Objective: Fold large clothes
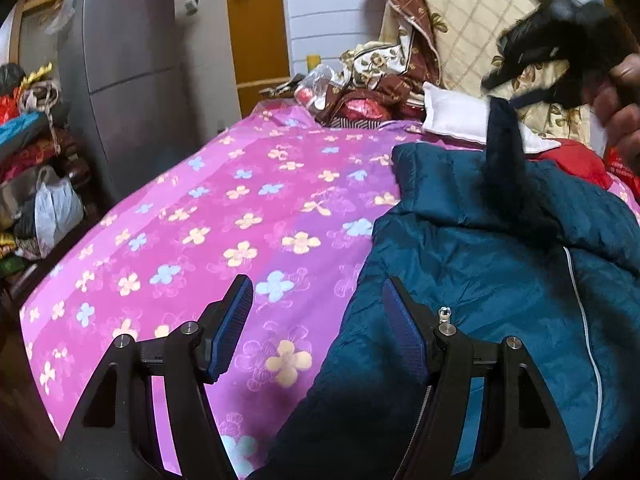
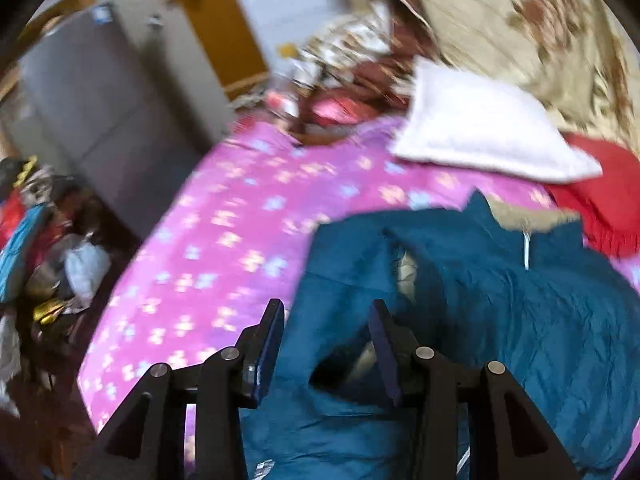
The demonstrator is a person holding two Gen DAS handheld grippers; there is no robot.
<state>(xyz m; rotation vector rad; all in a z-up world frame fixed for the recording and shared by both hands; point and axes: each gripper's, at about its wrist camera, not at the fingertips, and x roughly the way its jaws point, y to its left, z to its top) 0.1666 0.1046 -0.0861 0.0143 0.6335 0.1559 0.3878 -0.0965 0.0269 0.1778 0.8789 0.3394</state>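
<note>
A large teal quilted jacket (image 1: 480,280) with a white zip lies on the right half of the bed. My left gripper (image 1: 318,284) stands open low at the jacket's left edge, one finger over the sheet and the other over the teal fabric, with nothing pinched. A hand holds my right gripper (image 1: 502,94) high at the back right, and a dark strip of fabric (image 1: 506,168) runs from it down to the jacket. In the blurred right wrist view a fold of the jacket (image 2: 500,320) sits between the pads of the right gripper (image 2: 327,308), which looks shut on it.
The bed carries a pink flowered sheet (image 1: 224,220). A white pillow (image 1: 452,120), a red cloth (image 2: 600,200) and a heap of patterned bedding (image 1: 400,68) lie at the head. A grey cabinet (image 1: 128,80) and piled bags (image 1: 48,208) stand to the left of the bed.
</note>
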